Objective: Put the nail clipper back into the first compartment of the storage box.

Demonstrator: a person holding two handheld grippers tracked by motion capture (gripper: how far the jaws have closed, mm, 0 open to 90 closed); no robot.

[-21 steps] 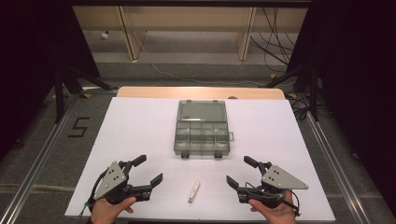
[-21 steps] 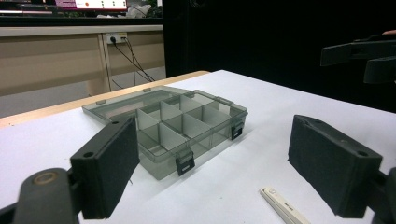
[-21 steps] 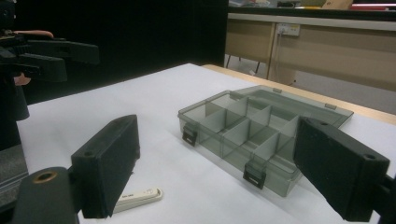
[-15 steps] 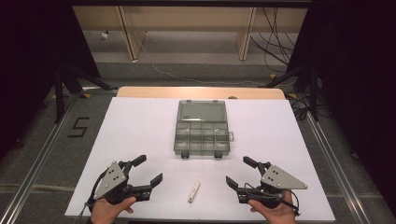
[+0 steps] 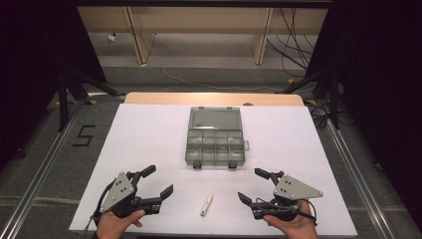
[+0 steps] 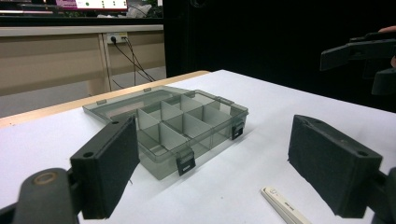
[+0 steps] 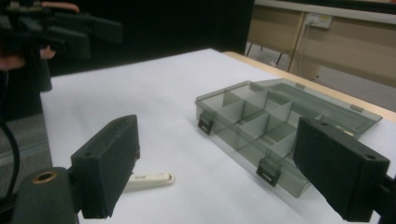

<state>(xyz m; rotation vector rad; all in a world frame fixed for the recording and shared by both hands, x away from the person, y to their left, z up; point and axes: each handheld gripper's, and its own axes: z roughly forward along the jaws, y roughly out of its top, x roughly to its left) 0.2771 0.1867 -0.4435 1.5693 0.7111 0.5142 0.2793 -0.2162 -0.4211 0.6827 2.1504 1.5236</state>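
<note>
A grey see-through compartment box (image 5: 215,138) lies in the middle of the white table (image 5: 149,134), its lid folded back flat toward the far edge; its divided cells look empty (image 6: 182,126) (image 7: 261,126). A small white stick-shaped item (image 5: 206,204) lies near the front edge, between the two hands (image 6: 282,207) (image 7: 147,178). My left gripper (image 5: 159,182) rests at the front left, open, nothing between its jaws. My right gripper (image 5: 252,185) rests at the front right, open and empty too. Both point inward toward the box.
The table's wooden far edge (image 5: 214,98) borders a floor with cables and tripod legs (image 5: 74,84). A "5" mark (image 5: 83,135) sits on the floor at left. Metal rails (image 5: 348,164) run along both table sides.
</note>
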